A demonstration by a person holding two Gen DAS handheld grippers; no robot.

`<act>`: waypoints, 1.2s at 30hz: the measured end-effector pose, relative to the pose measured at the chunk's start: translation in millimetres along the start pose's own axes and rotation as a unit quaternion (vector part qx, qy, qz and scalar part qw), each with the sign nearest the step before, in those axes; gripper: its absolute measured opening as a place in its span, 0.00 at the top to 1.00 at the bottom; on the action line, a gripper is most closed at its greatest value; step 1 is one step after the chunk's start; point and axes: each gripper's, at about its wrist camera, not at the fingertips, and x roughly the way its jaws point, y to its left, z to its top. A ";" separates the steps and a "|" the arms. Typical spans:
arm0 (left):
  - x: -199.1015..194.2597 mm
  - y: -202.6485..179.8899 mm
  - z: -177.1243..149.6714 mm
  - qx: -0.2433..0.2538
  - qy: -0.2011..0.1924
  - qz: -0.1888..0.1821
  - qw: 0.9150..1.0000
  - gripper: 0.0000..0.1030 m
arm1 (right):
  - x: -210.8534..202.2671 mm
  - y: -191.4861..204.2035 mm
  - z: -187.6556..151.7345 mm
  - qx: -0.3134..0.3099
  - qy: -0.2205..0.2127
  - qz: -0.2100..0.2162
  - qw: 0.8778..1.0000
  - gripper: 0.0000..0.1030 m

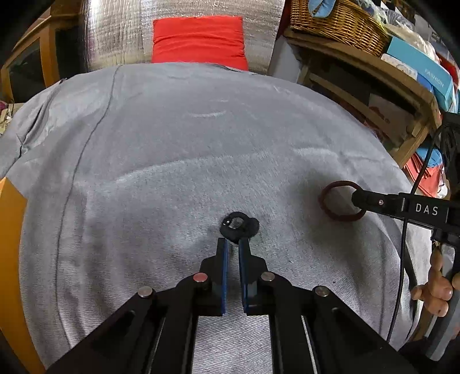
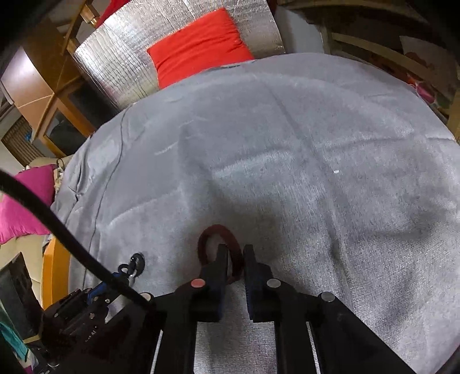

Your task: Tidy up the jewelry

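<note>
Grey fabric cloth (image 1: 178, 161) covers the whole work surface, creased, with a seam line running down its left part. Left gripper (image 1: 233, 240) is closed on a small black hair tie (image 1: 238, 225), the tie bunched right at the fingertips and touching the cloth, sticking out just ahead of the tips. From the right wrist view the same black tie (image 2: 137, 264) shows at the tips of the left gripper (image 2: 130, 274), low left of frame. Right gripper (image 2: 236, 259) is pinched on a dark red round fabric-covered ring (image 2: 218, 244); the near side of the loop sits between the two fingers, the rest arcs forward and left onto the cloth. In the left view the red ring (image 1: 340, 201) lies to the right of the black tie, well apart, with the right gripper (image 1: 358, 198) clamping its right edge. Person's hand (image 1: 434, 290) grips the right handle at frame edge. Red cushion (image 1: 198, 38) sits behind the cloth, against silver foil sheeting (image 1: 120, 31). Wicker basket (image 1: 336, 23) on wooden shelf at upper right.
</note>
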 end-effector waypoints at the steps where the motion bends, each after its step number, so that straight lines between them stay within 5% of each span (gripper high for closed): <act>1: -1.2 0.0 0.0 -0.001 0.000 0.000 1.000 0.92 | -0.1 0.4 0.3 0.001 -0.001 0.001 1.000 0.89; 8: -1.9 3.6 -0.9 -0.003 0.003 0.003 1.000 0.93 | 0.8 1.9 -1.6 0.001 0.004 0.011 1.000 0.89; 9: -1.1 4.1 -0.1 -0.007 0.006 0.002 1.000 0.86 | 1.5 3.2 -1.9 0.001 0.005 0.011 1.000 0.89; 12: 0.7 6.3 2.0 -0.019 0.002 0.009 1.000 0.43 | 3.2 3.8 -3.3 0.002 0.010 0.014 1.000 0.88; 13: 0.3 5.5 2.5 -0.019 -0.003 0.011 1.000 0.40 | 5.3 3.9 -1.8 0.003 0.014 0.015 1.000 0.88; 23: 19.5 -7.2 6.9 -0.001 -0.002 0.022 1.000 0.41 | 11.5 -2.0 -2.1 0.032 0.038 0.030 0.998 0.87; 30: 26.2 -6.8 6.7 -0.002 -0.002 0.022 1.000 0.73 | 9.2 -6.5 -1.5 0.039 0.043 0.034 0.998 0.87; 36: 22.0 2.3 5.0 -0.017 -0.005 0.006 1.000 0.83 | 7.1 0.0 -3.2 0.013 0.028 0.022 0.999 0.87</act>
